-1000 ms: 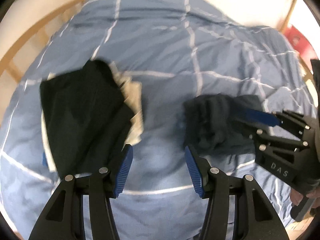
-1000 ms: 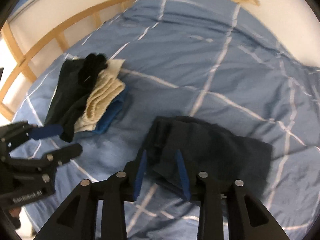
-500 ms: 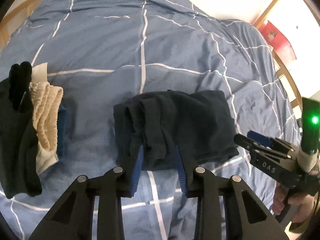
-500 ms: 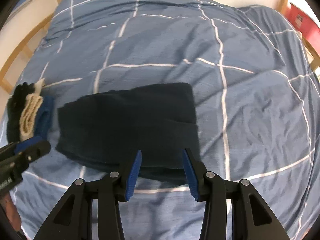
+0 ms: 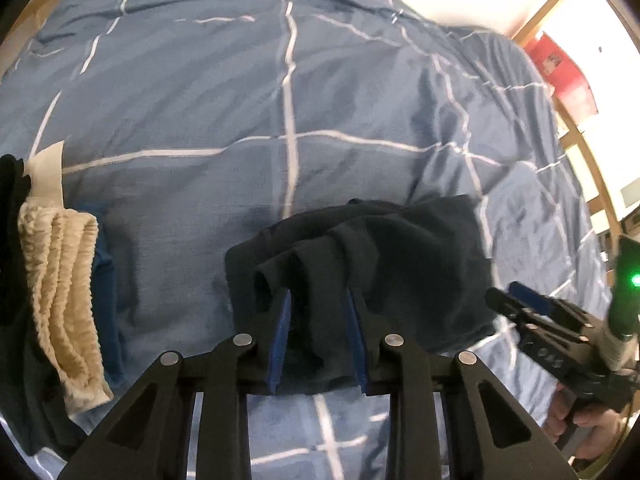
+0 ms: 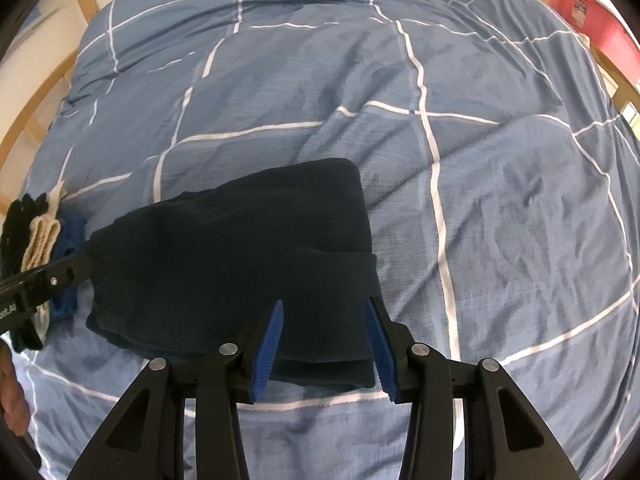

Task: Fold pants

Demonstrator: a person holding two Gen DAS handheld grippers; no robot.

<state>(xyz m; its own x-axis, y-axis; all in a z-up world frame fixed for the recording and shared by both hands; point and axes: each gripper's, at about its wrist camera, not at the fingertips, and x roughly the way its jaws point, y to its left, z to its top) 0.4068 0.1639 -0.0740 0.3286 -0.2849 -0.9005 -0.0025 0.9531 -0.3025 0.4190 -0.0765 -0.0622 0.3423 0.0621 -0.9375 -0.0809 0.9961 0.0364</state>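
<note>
The dark navy pants (image 5: 380,264) lie folded into a thick bundle on the blue checked duvet (image 5: 280,100). My left gripper (image 5: 318,300) straddles the near left folds of the bundle, fingers partly closed around the cloth. My right gripper (image 6: 324,308) is open with both pads at the near right edge of the pants (image 6: 240,256), the cloth between them. The right gripper also shows at the right of the left wrist view (image 5: 536,308). The left gripper's fingers (image 6: 56,276) touch the bundle's left end in the right wrist view.
A stack of folded clothes, black, cream (image 5: 60,280) and blue, lies left of the pants; it also shows in the right wrist view (image 6: 40,252). A wooden bed frame (image 6: 24,128) rims the duvet. A red box (image 6: 596,20) stands at the far right.
Both grippers have moved in onto the folded pants. The left gripper swung right from the clothes stack and narrowed around the folds. The right gripper shifted to the bundle's right edge and opened wider.
</note>
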